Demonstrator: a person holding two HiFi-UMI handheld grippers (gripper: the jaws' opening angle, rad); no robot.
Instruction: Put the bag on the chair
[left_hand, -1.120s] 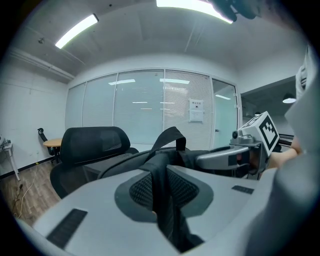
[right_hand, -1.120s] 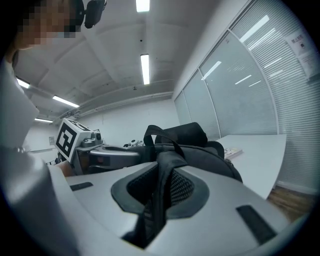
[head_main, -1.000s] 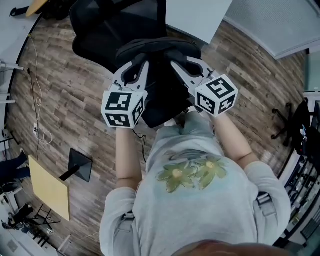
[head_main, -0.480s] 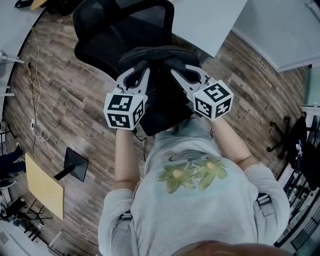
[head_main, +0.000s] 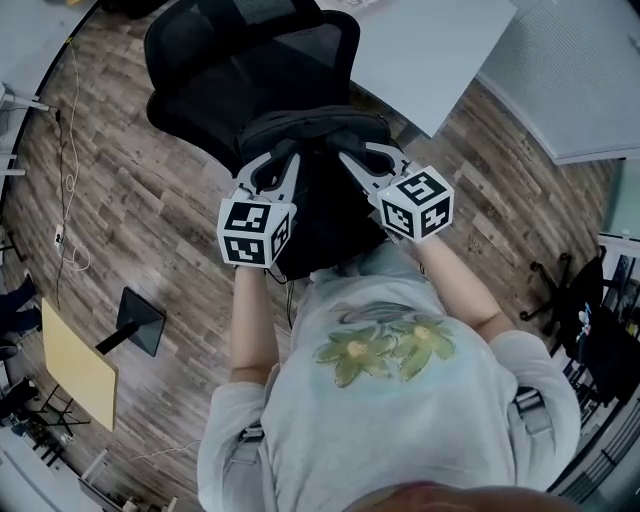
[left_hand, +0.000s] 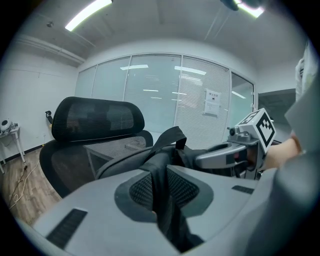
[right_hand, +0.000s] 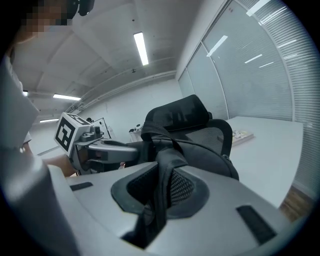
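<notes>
A black bag (head_main: 320, 195) hangs between my two grippers, just in front of the black mesh office chair (head_main: 250, 70). The left gripper (head_main: 274, 165) is shut on one black strap (left_hand: 161, 200), which runs down between its pads. My right gripper (head_main: 358, 158) is shut on the other strap (right_hand: 159, 192) in the same way. In the left gripper view the bag's body (left_hand: 145, 157) bulges past the jaws, with the chair's backrest (left_hand: 95, 120) behind it and the right gripper (left_hand: 235, 155) alongside. The right gripper view shows the chair (right_hand: 185, 115) beyond the bag.
A white desk (head_main: 420, 50) stands right behind the chair. On the wood floor to the left lie a black stand base (head_main: 135, 320), a yellow board (head_main: 75, 365) and cables (head_main: 65, 240). Another chair's base (head_main: 550, 290) is at the right. Glass walls (left_hand: 150, 95) close the room.
Both grippers keep their hold on the straps. The bag has come a little closer to the chair, and more of the chair's backrest shows at the top of the head view.
</notes>
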